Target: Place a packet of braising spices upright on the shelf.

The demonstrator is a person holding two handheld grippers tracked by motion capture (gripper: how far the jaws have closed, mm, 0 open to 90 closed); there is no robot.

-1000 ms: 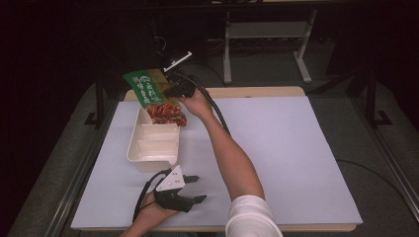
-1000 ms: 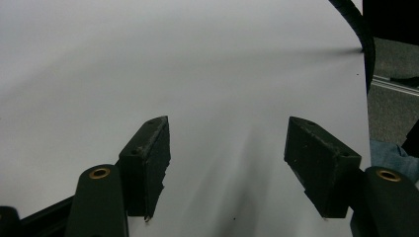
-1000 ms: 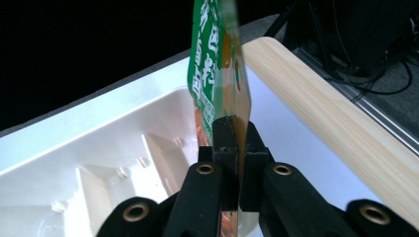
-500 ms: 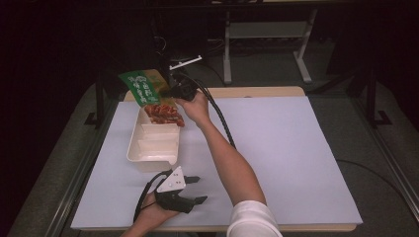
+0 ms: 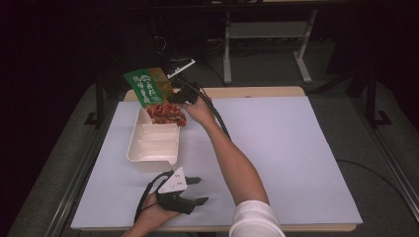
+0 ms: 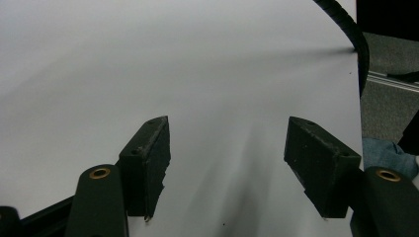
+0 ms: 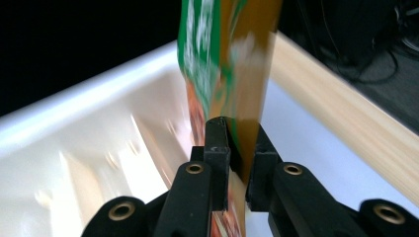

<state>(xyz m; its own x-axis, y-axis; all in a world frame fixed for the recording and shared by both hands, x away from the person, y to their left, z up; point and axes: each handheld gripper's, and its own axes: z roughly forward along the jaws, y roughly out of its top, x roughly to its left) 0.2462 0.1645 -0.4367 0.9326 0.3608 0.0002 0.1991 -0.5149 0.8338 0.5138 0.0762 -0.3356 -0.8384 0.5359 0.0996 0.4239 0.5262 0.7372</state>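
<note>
A green and orange food packet point(image 5: 148, 86) hangs tilted over the far compartment of a white tray point(image 5: 153, 145). That compartment holds a heap of red food point(image 5: 166, 113). My right gripper point(image 5: 174, 96) grips the packet's lower edge. In the right gripper view the packet point(image 7: 232, 49) runs down between the two pads of the gripper point(image 7: 237, 143). The jaws have just been opening a little, with the packet still between them. My left gripper point(image 5: 197, 190) rests near the table's front edge, open. In the left gripper view its jaws point(image 6: 227, 163) stand wide apart over the bare white sheet.
The tray's two nearer compartments point(image 5: 158, 133) look empty. A wooden table edge point(image 7: 336, 103) runs behind the tray. The right gripper's cable point(image 5: 217, 118) trails along the forearm. The white sheet point(image 5: 296, 148) spreads to the right. A metal frame point(image 5: 267, 34) stands beyond the table.
The right gripper and the packet have shifted only slightly above the tray's far end. The left gripper has stayed where it was.
</note>
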